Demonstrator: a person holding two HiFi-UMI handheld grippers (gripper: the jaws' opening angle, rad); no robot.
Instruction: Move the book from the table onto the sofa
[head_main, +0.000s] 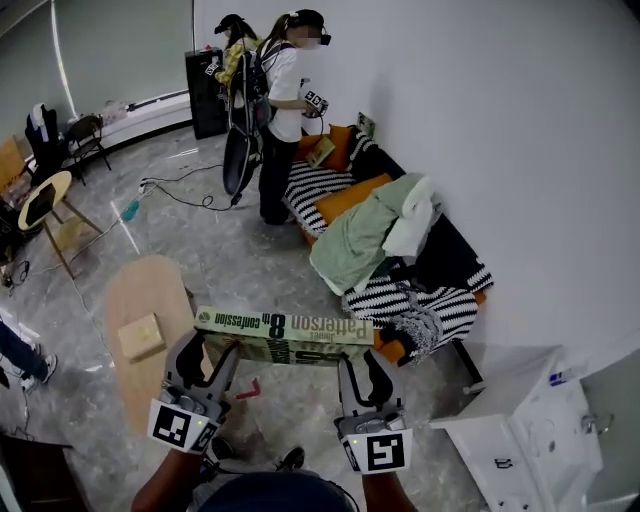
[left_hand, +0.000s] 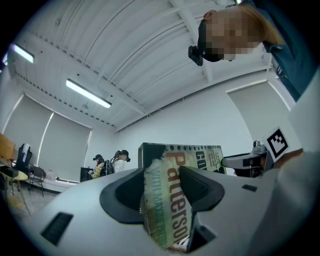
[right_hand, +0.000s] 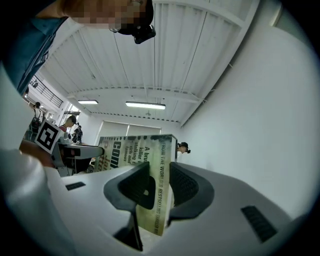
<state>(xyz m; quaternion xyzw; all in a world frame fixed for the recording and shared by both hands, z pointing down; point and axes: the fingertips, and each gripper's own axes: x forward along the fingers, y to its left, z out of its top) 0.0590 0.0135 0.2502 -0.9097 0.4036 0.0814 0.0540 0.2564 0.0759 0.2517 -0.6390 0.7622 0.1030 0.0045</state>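
**Clamped at Both Ends, Short of the Sofa**

Held the book (head_main: 285, 335) level in the air, spine up, its lettering upside down to the head view. Gripped it at the left end with the left gripper (head_main: 212, 352) and at the right end with the right gripper (head_main: 362, 368). Pressed both pads of each gripper flat against the covers (plain in both gripper views, with the book's worn edge poking out between the jaws toward the camera). Hung it between the table (head_main: 140, 290) on the left and the sofa (head_main: 455, 255) on the right, touching neither, over grey floor (head_main: 240, 250). Noted a small box (head_main: 141, 336) lying on the table, toward its near end. Found the sofa draped with a green blanket (head_main: 360, 235) and striped cloth (head_main: 415, 298), orange showing beneath. Saw two people (head_main: 285, 90) standing at the sofa's far end, and a white cabinet (head_main: 520, 430) near its near end.
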